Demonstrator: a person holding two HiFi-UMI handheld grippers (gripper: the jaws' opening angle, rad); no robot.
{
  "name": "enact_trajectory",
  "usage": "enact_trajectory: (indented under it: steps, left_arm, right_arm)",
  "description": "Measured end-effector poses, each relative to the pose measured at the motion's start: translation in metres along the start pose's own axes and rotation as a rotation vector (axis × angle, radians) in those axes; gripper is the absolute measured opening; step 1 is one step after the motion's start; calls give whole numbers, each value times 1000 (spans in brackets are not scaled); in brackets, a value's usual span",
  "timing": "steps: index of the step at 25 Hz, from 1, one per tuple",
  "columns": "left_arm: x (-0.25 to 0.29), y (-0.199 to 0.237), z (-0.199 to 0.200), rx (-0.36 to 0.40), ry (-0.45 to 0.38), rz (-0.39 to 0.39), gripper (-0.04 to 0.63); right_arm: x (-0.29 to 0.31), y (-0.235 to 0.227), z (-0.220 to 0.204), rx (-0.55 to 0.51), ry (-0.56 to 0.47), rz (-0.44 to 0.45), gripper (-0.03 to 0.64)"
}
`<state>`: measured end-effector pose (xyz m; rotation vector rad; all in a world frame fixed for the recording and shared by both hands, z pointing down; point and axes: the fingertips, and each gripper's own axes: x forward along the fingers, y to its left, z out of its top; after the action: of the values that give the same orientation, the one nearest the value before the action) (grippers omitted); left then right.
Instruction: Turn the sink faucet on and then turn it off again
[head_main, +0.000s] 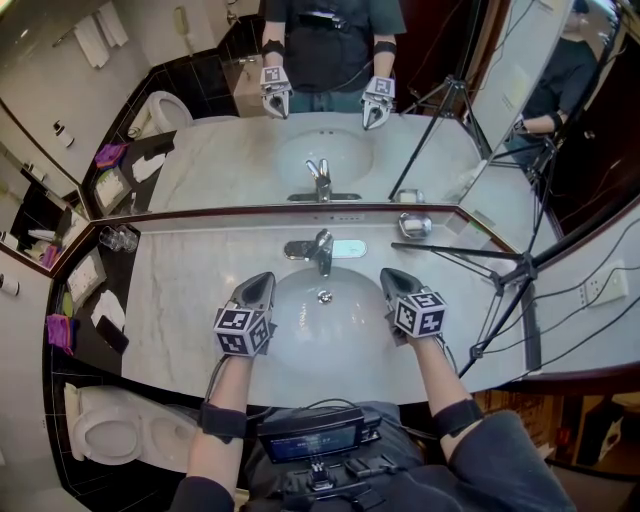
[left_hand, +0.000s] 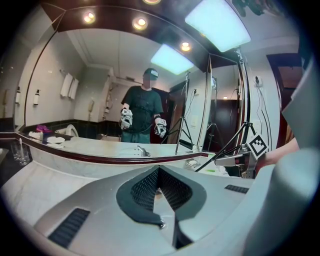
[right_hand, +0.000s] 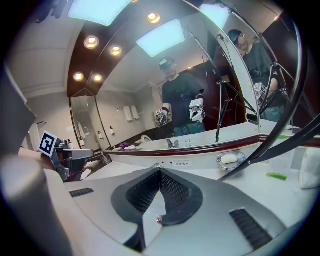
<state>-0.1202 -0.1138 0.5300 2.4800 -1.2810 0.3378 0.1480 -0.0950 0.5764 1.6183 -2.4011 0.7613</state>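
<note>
The chrome faucet (head_main: 321, 250) stands at the back of the white oval sink (head_main: 300, 345), with its lever on top. My left gripper (head_main: 262, 278) hovers over the basin's left side, shut and empty, its tip short of the faucet. My right gripper (head_main: 386, 273) hovers over the basin's right side, level with the left one and also shut on nothing. Neither touches the faucet. In the left gripper view the jaws (left_hand: 158, 168) meet at their tips; the right gripper view shows its own jaws (right_hand: 160, 169) the same way. The mirror shows the person holding both grippers.
A wall mirror (head_main: 330, 110) runs along the marble counter (head_main: 190, 290). A soap dish (head_main: 414, 224) sits right of the faucet. A black tripod (head_main: 505, 275) stands over the counter's right end. Glasses (head_main: 118, 238) stand at the far left, and a toilet (head_main: 110, 432) is below left.
</note>
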Motion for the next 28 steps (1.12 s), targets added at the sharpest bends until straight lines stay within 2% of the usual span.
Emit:
enact_trajectory:
  steps: [7, 14, 19, 22, 24, 28]
  left_arm:
    - [3, 1, 0, 10, 4, 4, -6]
    - [4, 4, -5, 11, 11, 10, -6]
    - [4, 11, -6, 8, 16, 20, -6]
    - [4, 14, -5, 7, 15, 25, -6]
    - [6, 16, -4, 6, 13, 27, -6]
    - [9, 22, -5, 2, 18, 33, -6]
  right_arm:
    - [4, -3, -6, -60, 24, -2, 20]
    - [17, -3, -10, -246, 51, -31, 26]
    - [33, 17, -5, -469, 99, -18, 55]
    - [52, 28, -12, -623, 118, 15, 93]
    - [64, 36, -16, -756, 145, 30, 158]
    - [91, 53, -22, -1041, 191, 56, 213]
